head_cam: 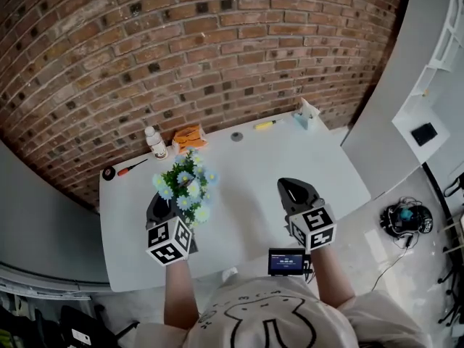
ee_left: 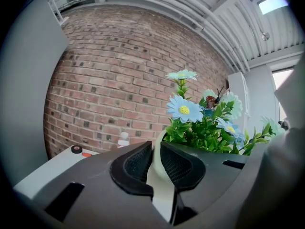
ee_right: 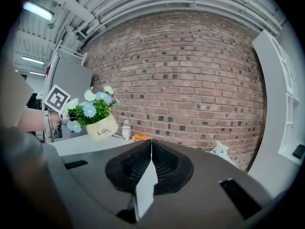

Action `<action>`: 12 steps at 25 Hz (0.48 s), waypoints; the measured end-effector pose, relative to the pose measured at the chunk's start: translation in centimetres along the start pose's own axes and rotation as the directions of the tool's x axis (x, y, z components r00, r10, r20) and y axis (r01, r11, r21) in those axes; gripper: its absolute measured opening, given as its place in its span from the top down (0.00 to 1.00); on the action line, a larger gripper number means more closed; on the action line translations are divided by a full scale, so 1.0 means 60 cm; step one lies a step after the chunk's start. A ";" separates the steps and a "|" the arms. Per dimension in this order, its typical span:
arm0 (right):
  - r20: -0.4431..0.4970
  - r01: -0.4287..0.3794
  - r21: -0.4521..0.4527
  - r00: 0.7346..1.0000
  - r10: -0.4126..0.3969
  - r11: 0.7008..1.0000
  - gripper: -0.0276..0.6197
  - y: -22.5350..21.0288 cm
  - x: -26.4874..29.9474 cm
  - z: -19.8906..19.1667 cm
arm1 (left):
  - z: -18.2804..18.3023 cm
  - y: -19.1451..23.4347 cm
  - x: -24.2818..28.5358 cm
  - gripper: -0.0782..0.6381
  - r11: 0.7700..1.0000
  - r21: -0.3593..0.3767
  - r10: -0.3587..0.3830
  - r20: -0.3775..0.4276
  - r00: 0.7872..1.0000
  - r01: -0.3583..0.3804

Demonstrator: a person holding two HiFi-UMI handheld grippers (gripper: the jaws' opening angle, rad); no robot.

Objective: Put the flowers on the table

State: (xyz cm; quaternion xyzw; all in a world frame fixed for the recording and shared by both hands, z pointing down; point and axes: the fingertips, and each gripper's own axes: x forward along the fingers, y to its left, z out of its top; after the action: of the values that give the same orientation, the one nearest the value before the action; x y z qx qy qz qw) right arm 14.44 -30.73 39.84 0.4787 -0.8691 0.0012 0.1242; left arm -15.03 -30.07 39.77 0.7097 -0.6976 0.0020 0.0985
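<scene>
Ahead of the left hand-held gripper (head_cam: 165,210) and off to its left, near the brick wall (head_cam: 217,42), a small black ring (head_cam: 109,173) lies on the white counter (head_cam: 246,194) with a red-handled screwdriver (head_cam: 133,167) just beside it. A white bottle (head_cam: 154,143) stands straight ahead of that gripper, further back. The left hand-held gripper is clamped on the cream pot (ee_right: 101,128). In its own view the pot's wall (ee_left: 159,175) sits pinched between the two dark pads. The flowers (head_cam: 186,185), pale blue daisies over green leaves, rise just in front of the jaws and to their right. The pot is tilted slightly over the counter's left half. Whether its base touches the surface cannot be told. An orange packet (head_cam: 188,138) lies ahead of the flowers. A grey disc (head_cam: 236,136) and a yellow pen (head_cam: 264,125) lie further right, between the two grippers and well ahead of them. The right hand-held gripper (head_cam: 297,192) hangs over the counter, well apart from the pot, its pads (ee_right: 162,161) closed together on nothing. Ahead of it, by the wall, stands a white tissue pack (head_cam: 307,113). Behind it, at the counter's near edge, sits a small black screen (head_cam: 286,262).
</scene>
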 end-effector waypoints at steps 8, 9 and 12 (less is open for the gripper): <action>-0.051 0.024 0.021 0.998 -0.023 0.999 0.93 -0.010 0.074 -0.005 | -0.015 0.035 0.070 0.81 1.000 -0.009 -0.015 -0.040 0.999 0.014; -0.056 0.028 0.026 0.998 -0.026 0.999 0.93 -0.009 0.082 -0.009 | -0.019 0.039 0.077 0.81 1.000 -0.009 -0.017 -0.045 0.999 0.016; -0.072 0.037 0.038 0.997 -0.035 0.999 0.93 -0.006 0.103 -0.017 | -0.027 0.053 0.095 0.81 1.000 -0.006 -0.024 -0.059 0.998 0.024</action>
State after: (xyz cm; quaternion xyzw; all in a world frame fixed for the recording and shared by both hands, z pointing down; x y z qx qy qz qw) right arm 11.80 -35.96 42.15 0.4963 -0.8552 0.0332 0.1456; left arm -17.81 -35.52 42.58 0.7174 -0.6858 0.0198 0.1210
